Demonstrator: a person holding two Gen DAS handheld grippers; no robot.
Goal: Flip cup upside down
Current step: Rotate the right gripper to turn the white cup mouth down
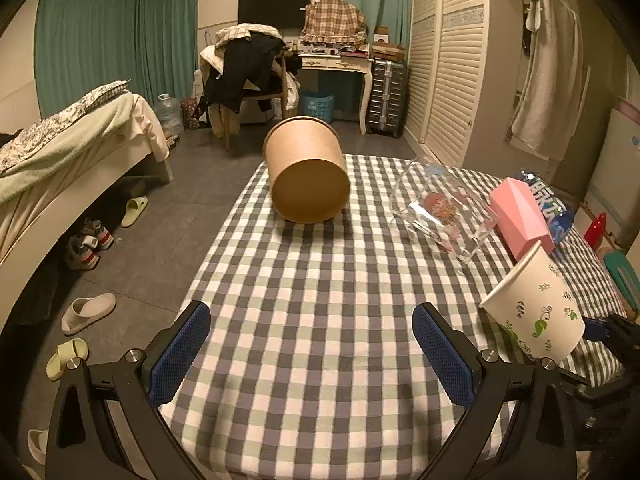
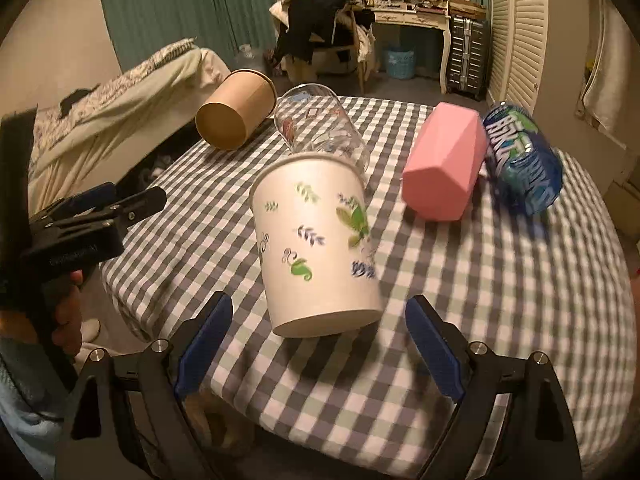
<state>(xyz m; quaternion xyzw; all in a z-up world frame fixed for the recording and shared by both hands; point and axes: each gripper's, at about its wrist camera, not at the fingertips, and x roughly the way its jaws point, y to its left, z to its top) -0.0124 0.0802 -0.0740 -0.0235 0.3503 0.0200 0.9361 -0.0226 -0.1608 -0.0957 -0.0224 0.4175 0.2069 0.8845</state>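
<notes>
A white paper cup with leaf prints (image 2: pixel 316 240) lies tilted on the checked tablecloth (image 2: pixel 500 300), base toward my right gripper, rim pointing away. My right gripper (image 2: pixel 320 348) is open, its blue pads either side of the cup's base and not touching it. The cup also shows in the left wrist view (image 1: pixel 536 308) at the right. My left gripper (image 1: pixel 312 340) is open and empty over the table's near left part. It shows in the right wrist view (image 2: pixel 100 204) at the far left.
A brown paper cup (image 1: pixel 306 172) lies on its side at the far table edge. A clear glass (image 1: pixel 436 208), a pink cup (image 1: pixel 520 216) and a blue cup (image 2: pixel 524 160) lie on their sides at the right. A bed (image 1: pixel 60 160) and shoes are on the left.
</notes>
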